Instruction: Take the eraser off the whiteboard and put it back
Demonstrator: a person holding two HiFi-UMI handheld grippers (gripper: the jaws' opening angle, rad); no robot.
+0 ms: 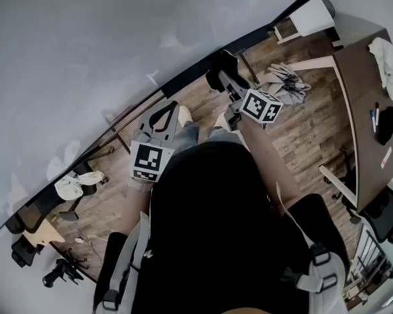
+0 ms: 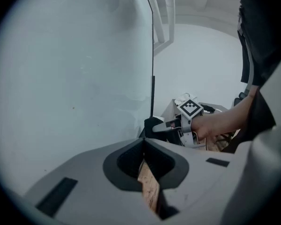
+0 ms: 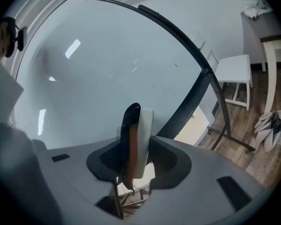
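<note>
Your right hand-held gripper [image 3: 135, 148] clamps the eraser [image 3: 144, 130]: white back, orange band, dark felt, lower end hidden between the jaws. Your left hand-held gripper [image 2: 144, 148] is closed, empty.

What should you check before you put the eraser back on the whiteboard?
1. Eraser clamped in the right tool: ok.
2. Left tool shut and empty: ok.
3. Bare whiteboard ahead of the eraser: ok.
4. The two tools apart from each other in the head view: ok.
5. Felt side turned toward the whiteboard: cannot tell.
6. Gap between eraser and whiteboard: cannot tell.
</note>
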